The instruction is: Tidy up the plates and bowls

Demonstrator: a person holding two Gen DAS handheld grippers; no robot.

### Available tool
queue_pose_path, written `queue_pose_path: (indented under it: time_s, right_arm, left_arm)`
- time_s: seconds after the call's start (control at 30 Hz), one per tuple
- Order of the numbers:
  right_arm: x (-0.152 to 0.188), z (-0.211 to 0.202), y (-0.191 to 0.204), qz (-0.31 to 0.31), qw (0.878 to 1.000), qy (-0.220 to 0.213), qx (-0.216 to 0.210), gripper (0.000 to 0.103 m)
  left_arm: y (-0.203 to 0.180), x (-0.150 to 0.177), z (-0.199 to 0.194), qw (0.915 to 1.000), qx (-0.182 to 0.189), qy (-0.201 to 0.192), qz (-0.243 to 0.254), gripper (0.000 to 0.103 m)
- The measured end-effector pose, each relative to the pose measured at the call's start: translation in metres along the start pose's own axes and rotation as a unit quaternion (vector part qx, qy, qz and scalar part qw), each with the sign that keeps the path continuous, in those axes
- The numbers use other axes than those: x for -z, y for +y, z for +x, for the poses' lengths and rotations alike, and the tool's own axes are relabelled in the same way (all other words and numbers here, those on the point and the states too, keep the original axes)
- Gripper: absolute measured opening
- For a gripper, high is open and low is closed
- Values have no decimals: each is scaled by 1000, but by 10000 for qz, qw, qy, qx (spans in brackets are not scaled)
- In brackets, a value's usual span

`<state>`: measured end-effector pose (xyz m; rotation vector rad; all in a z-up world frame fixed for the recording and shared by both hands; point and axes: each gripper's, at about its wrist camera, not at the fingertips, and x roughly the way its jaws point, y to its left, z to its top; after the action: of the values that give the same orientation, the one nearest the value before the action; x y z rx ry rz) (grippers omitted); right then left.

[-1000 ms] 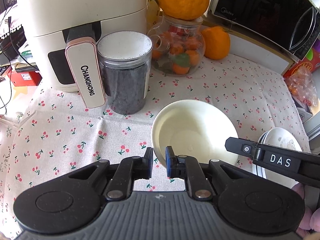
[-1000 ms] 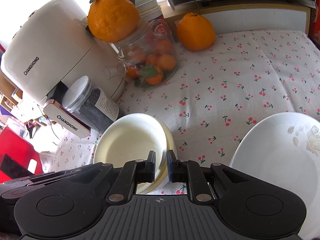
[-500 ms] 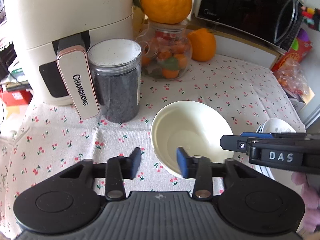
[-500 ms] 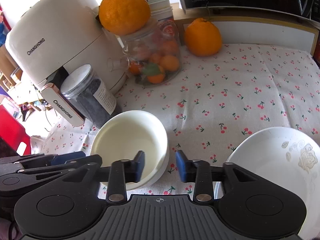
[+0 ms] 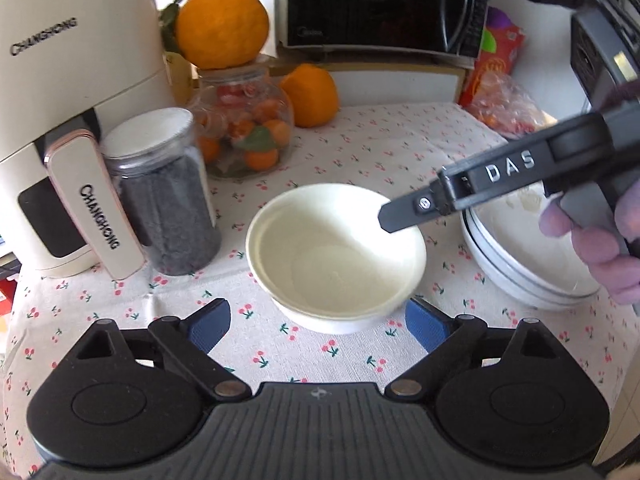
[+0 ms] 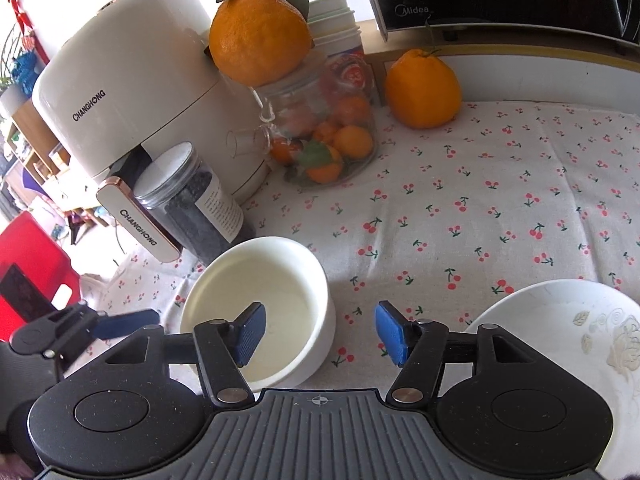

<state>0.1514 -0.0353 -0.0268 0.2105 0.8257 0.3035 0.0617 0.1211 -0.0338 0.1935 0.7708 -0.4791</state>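
**Both claws let go of the cream bowl**

The left claw (image 5: 316,326) and the right claw (image 6: 320,334) have just been opening; a second ago each was pinched nearly shut on the rim of the cream bowl (image 5: 336,256), and now neither holds anything. The left one stands wide, its blue pads (image 5: 210,326) clear of the bowl on either side. The right one is about half open, one pad over the bowl's inside and the other beside it, pressing on nothing. The bowl sits upright on the cherry-print surface (image 6: 480,200), near the dark jar (image 5: 164,196) and apart from the stacked white plates (image 5: 516,272) to its right. The bowl's placement looks finished; more sorting may follow.
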Motion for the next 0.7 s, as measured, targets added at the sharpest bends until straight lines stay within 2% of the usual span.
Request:
queue_pose_path:
  time_s: [0.23,0.43,0.7]
  right_arm:
    - [1,13,5,-48,10000,59,-34,61]
    - [0,18,3,41,10000,46,-65,59]
    - [1,24,0,164,9997,130,-90,37]
  left_arm:
    - [-7,-1,16,9996,-15,128,242,92]
    - [-6,-1,19,9998,32,92,200,88]
    - [-7,-3,24,9995,69,140,269,84]
